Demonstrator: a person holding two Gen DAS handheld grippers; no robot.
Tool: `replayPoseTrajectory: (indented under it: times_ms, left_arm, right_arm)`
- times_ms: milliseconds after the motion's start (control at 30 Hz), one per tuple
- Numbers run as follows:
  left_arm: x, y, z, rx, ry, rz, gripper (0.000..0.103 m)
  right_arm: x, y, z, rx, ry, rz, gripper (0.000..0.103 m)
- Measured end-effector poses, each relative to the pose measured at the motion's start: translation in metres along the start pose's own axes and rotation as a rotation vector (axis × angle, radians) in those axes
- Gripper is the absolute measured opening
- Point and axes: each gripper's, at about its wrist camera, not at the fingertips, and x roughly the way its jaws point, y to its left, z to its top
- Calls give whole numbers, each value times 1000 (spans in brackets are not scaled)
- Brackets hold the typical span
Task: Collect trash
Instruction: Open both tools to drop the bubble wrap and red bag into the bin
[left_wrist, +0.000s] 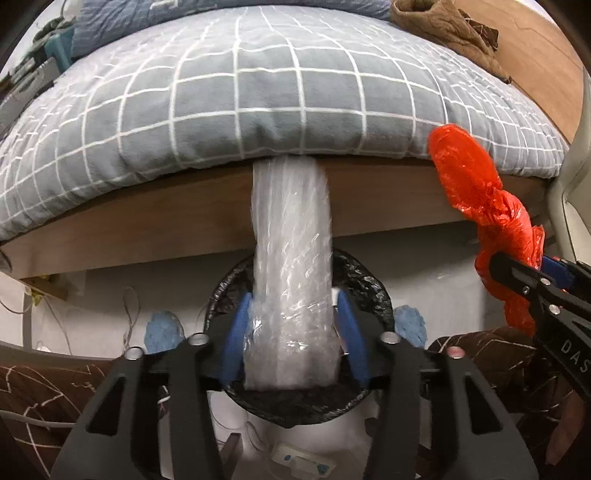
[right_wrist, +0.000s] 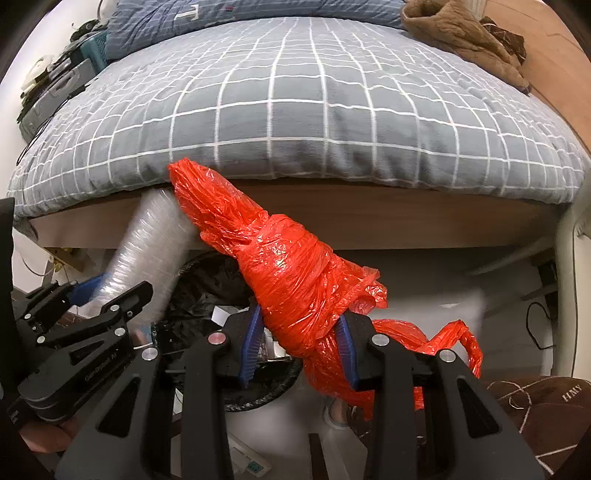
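A clear crinkled plastic roll (left_wrist: 291, 229) stands between the blue pads of my left gripper (left_wrist: 291, 299), above a bin with a black liner (left_wrist: 369, 295). The roll looks blurred and the pads stand slightly off its sides, so that gripper is open around it. My right gripper (right_wrist: 299, 314) is shut on a knotted red plastic bag (right_wrist: 288, 258), held beside the bin (right_wrist: 207, 280). The red bag (left_wrist: 465, 177) and the right gripper (left_wrist: 517, 273) show at the right of the left wrist view. The roll (right_wrist: 147, 236) and the left gripper (right_wrist: 110, 291) show at the left of the right wrist view.
A bed with a grey checked duvet (left_wrist: 258, 92) and a wooden frame (left_wrist: 147, 229) rises right behind the bin. A brown garment (right_wrist: 461, 33) lies on the bed's far right. Brown quilted fabric (right_wrist: 535, 406) lies low at the right, and clutter (right_wrist: 51, 85) sits left of the bed.
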Motion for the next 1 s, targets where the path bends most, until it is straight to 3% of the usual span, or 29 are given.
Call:
replayPoseTrajectory:
  times_ms: [400,633,1000]
  left_arm:
    - [-27,56,4,-88,-77,64,92]
    - [-35,101,-6,-151,-88,101,97]
    - [-36,122,-10,-185,-76,121,97]
  right_arm:
    - [6,56,13,-74,-15,55,35]
    - [24,91,14,-117,26,86,35]
    - [35,127,14,-168,49,105,42]
